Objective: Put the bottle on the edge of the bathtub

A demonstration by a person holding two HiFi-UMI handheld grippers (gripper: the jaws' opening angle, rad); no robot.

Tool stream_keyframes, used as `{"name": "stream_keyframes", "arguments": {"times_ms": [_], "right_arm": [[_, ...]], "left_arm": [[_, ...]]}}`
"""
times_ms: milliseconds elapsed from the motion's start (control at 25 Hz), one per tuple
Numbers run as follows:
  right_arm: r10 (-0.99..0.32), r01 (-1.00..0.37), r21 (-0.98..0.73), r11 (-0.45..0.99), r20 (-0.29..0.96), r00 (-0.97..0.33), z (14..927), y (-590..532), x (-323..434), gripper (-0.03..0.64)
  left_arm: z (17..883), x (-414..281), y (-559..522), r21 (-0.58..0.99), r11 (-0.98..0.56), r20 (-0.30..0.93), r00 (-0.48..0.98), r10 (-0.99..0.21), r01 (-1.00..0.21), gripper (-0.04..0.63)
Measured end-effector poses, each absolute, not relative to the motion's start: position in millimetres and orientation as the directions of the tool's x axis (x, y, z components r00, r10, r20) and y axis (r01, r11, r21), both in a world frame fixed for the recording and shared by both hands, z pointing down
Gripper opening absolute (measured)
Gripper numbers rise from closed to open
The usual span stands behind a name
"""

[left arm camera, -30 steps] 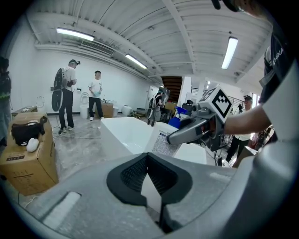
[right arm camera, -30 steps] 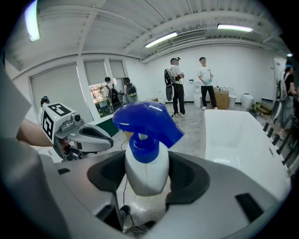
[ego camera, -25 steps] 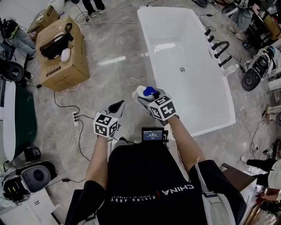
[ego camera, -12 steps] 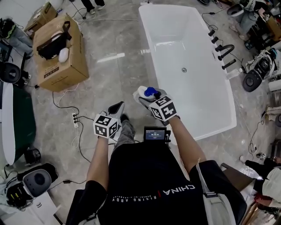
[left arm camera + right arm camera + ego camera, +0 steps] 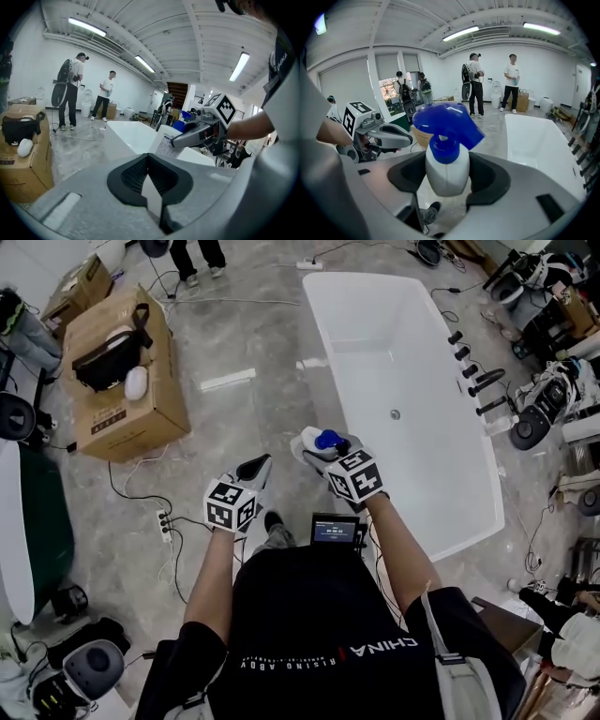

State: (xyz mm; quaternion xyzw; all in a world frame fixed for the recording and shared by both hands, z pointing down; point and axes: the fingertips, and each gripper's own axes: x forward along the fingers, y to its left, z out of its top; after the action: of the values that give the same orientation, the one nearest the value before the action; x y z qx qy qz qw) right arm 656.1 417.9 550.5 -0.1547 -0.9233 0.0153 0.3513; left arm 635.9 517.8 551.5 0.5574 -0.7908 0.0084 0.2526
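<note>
Your right hand-held gripper (image 5: 322, 451) is pinching the bottle (image 5: 325, 439). In the right gripper view the two dark pads press on either side of its white body, just under the blue spray head, and the bottle stands upright between them. In the head view the bottle hangs in the air over the grey floor (image 5: 234, 427), just left of the white bathtub (image 5: 412, 343) and close to the near end of its left rim. It does not rest on the rim.

Your left hand-held gripper (image 5: 254, 469) is pressed together, its pad tips meeting with nothing between them. It sits level with the right one and to its left, over the floor, pointing the same way.

Black tap fittings (image 5: 476, 382) stand along the tub's right edge. Farther left on the floor sits an open cardboard box (image 5: 127, 395), and a power strip (image 5: 165, 521) lies near your left hand.
</note>
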Motion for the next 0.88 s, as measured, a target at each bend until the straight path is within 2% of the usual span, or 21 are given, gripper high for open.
{"name": "stream_keyframes", "arguments": {"times_ms": [520,720,880], "right_arm": [[0.269,0.240,-0.137,0.961,0.664,-0.698,559,420,582,0.272],[0.247,0.219,-0.124,0.968,0.641,-0.727,568,396,526,0.272],[0.277,0.241,-0.145,0.960,0.628,-0.727,564,370,470,0.272]], "left_arm": [[560,557,519,0.319,0.365,0.397,-0.226,-0.889,-0.875,0.009],[565,507,500,0.363,0.373,0.360,-0.241,-0.901,-0.854,0.009],[564,462,477,0.325,0.386,0.402,-0.244,-0.883,-0.863,0.009]]}}
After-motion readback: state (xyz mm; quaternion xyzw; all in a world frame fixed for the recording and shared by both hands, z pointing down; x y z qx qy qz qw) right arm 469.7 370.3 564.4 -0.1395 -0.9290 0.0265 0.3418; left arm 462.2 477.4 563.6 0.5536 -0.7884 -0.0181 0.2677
